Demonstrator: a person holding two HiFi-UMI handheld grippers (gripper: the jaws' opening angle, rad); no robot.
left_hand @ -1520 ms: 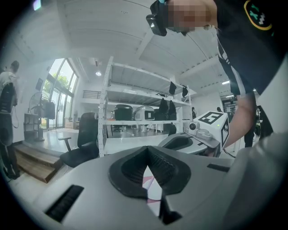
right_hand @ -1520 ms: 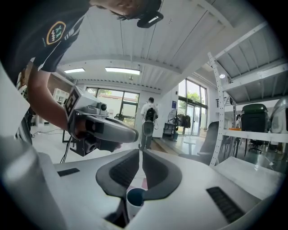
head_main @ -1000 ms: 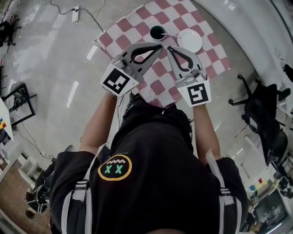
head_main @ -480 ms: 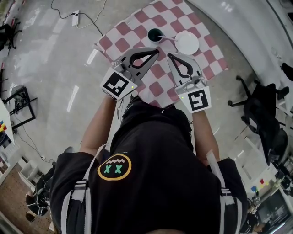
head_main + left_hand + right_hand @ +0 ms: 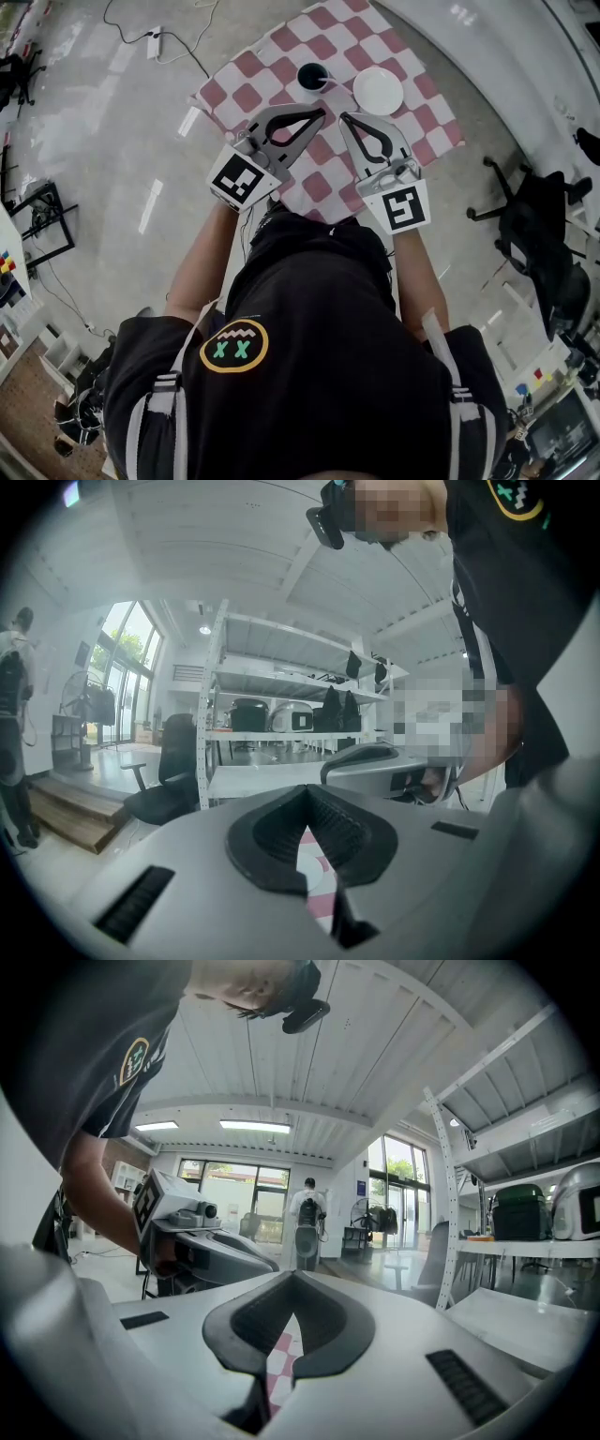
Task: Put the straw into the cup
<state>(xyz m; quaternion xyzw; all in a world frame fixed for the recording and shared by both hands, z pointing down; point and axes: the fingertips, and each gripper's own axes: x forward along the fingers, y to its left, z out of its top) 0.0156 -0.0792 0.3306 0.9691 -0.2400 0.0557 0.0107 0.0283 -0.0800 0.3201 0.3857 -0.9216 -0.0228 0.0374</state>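
Person in a black shirt [image 5: 309, 375] is leaning over a table, arms reaching forward with a gripper in each hand. The left gripper [image 5: 324, 112] is holding its jaws together, tips touching, with nothing between them; only a sliver of checked cloth is showing through the gap behind the tips. The right gripper [image 5: 344, 118] is doing likewise, jaws closed and empty. Both are hovering side by side above the near half of the red-and-white checked cloth [image 5: 422, 98], tips close together and pointing away from the person. Just beyond the tips, a dark cup [image 5: 313, 77] is standing on the cloth, with a white plate [image 5: 379, 90] just to its right. A thin pale straw [image 5: 337, 82] appears to be lying between cup and plate, one end by the cup's rim; it is too small to tell whether that end is reaching inside. Neither gripper is touching it. Around the table, a glossy floor [image 5: 112, 122] is reflecting light, and a black office chair [image 5: 539, 225] is standing off to the right. Farther back, the left gripper view is showing white shelves [image 5: 281, 724], while the right gripper view is catching a distant figure [image 5: 307, 1222] standing near tall windows.
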